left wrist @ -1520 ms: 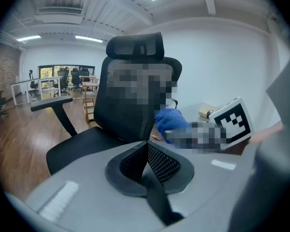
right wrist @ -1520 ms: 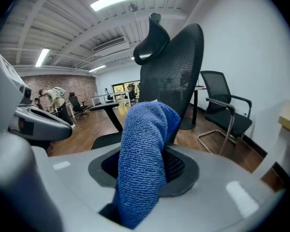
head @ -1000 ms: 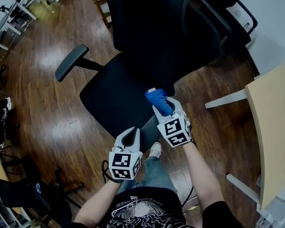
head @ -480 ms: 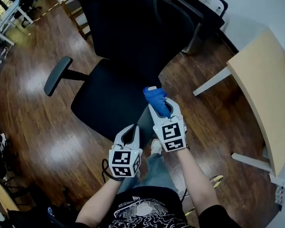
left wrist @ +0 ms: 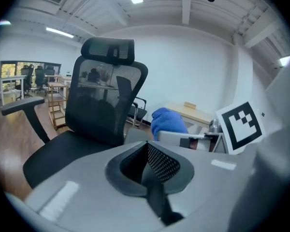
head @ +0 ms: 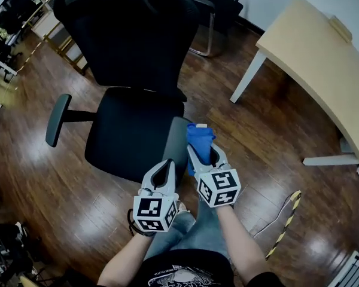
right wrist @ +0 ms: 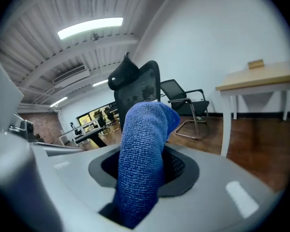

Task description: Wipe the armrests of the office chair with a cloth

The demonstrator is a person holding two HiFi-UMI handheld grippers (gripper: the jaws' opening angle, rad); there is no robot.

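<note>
A black office chair [head: 131, 133] stands before me, its mesh back [head: 125, 34] at the upper left. The chair's left armrest [head: 58, 119] sticks out on the far side. The right armrest [head: 176, 139] lies just ahead of my grippers. My right gripper [head: 200, 152] is shut on a blue cloth [head: 199, 137], which rises beside that armrest's right edge; contact cannot be told. The right gripper view shows the cloth [right wrist: 142, 149] clamped between the jaws. My left gripper [head: 164, 167] is shut and holds nothing, just behind the armrest's near end.
A light wooden table [head: 323, 58] with white legs fills the right side. A second black chair [head: 206, 5] on a metal frame stands behind the office chair. A yellow-black cable [head: 284, 223] lies on the wooden floor at the right. Desks and shelving [head: 12, 17] are at the far left.
The head view has swung, so the chair sits further left and much more of the table shows. Both grippers sit lower in the frame, the right one still shut on the cloth.
</note>
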